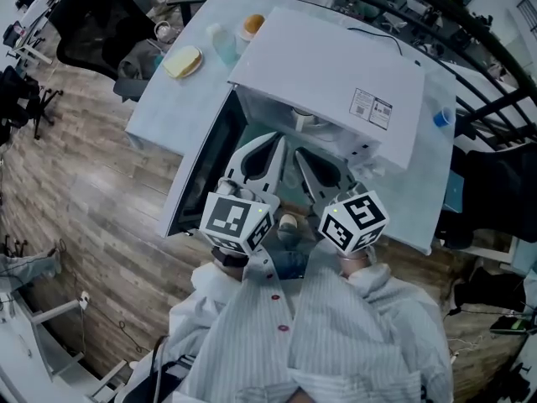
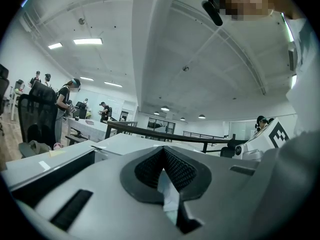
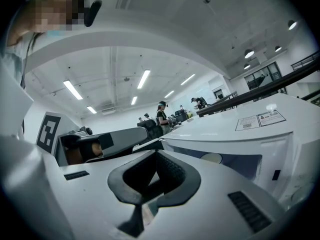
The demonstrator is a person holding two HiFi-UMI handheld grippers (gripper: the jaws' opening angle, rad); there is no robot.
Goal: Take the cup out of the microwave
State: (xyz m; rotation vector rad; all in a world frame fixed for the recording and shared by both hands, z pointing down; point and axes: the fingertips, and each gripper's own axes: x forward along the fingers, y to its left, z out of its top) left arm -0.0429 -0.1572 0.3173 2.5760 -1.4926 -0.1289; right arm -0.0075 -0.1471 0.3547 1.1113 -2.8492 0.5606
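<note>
the door is open but the cup isn't out yet: what looks like a small white cup (image 1: 304,119) sits inside the white box microwave (image 1: 336,65) on the pale tabletop (image 1: 164,103), with the dark glass door (image 1: 205,170) swung wide. my left claw (image 1: 273,141) and right claw (image 1: 304,154) hover just before the opening, both closed tight on nothing. reaching in, gripping and lifting out are left. the white sticker (image 1: 371,107) on the microwave's top has print too small to read.
</note>
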